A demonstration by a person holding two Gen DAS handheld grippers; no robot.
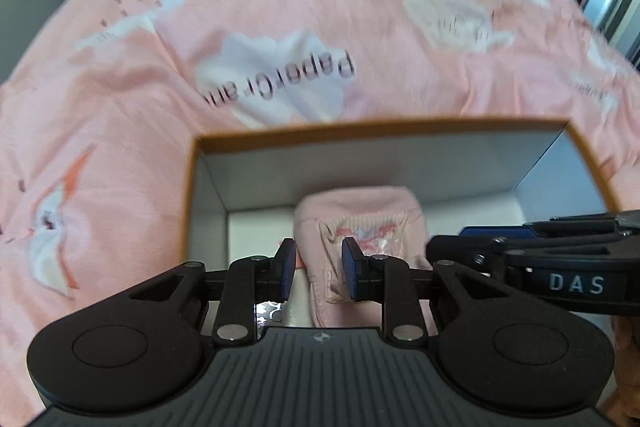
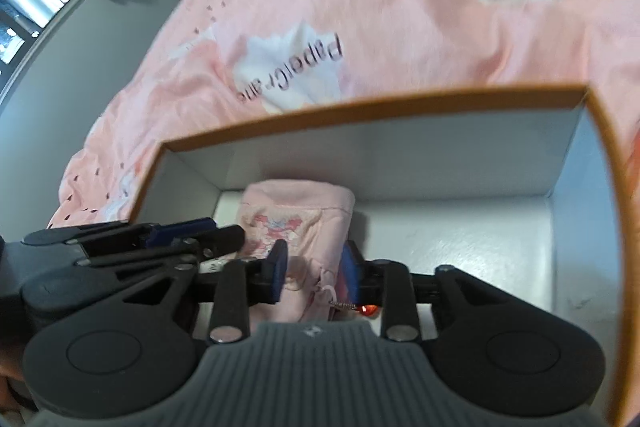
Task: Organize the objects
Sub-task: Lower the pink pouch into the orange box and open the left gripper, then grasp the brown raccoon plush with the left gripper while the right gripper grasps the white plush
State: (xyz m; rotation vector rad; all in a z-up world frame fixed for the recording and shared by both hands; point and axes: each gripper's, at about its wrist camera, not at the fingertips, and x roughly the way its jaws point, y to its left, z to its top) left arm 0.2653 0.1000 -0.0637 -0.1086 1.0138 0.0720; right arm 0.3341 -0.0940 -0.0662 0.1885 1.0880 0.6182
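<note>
Pink cloud-print bedspread [image 1: 280,7] backs white orange-rimmed cardboard box [image 1: 420,126]; left gripper [image 1: 319,263] and right gripper [image 2: 313,269], both parted, flank folded pink fabric pouch [image 2: 298,215]; release should be gentle, straight.

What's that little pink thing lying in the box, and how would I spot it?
On the pink bedspread sits an open box with an orange rim and white inside. Lying on its floor is a folded pink cloth item bearing a cartoon print. It is the only soft thing there, between both tongs.
</note>
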